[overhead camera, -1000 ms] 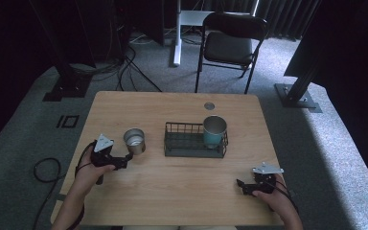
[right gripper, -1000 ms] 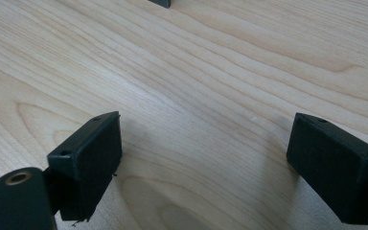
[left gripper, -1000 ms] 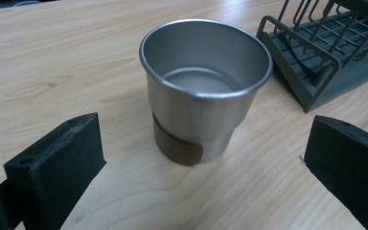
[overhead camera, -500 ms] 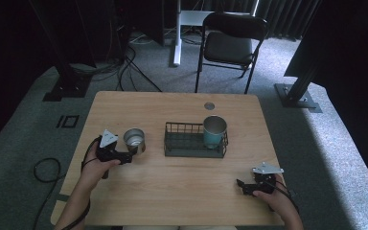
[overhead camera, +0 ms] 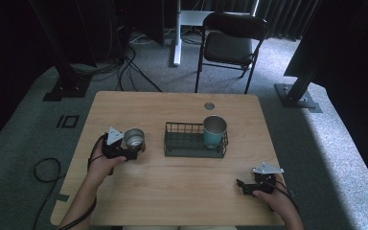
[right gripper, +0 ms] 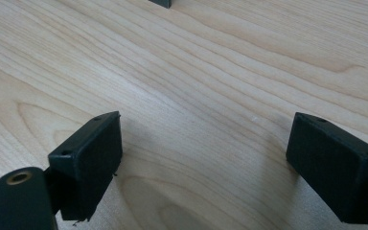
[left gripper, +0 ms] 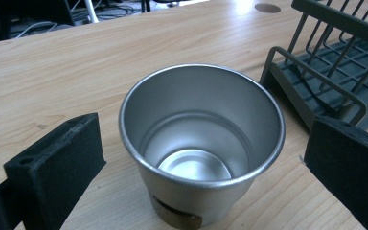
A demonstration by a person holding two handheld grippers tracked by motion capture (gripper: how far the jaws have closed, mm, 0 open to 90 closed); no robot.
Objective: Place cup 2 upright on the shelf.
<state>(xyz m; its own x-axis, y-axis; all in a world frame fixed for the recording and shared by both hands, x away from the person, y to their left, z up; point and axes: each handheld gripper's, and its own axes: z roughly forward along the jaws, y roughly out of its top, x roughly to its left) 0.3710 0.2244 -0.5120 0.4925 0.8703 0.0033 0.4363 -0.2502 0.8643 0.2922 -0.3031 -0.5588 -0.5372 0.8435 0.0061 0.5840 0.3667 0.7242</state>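
Forward since a second ago, the left claw [overhead camera: 133, 149] now has its spread jaws flanking the steel cup [overhead camera: 134, 138] — not touching. Just right of it stands a wire basket [overhead camera: 188, 144] holding a second, teal cup [overhead camera: 214, 131]. Two cups, one basket. Near right, the right claw [overhead camera: 240, 185] rests open on the tabletop [overhead camera: 182, 191].

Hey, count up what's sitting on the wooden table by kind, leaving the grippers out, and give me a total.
Metal cups: 2, a plain silver steel cup and a teal-sided metal cup
Dark wire baskets: 1, the rectangular dark wire basket
Total: 3
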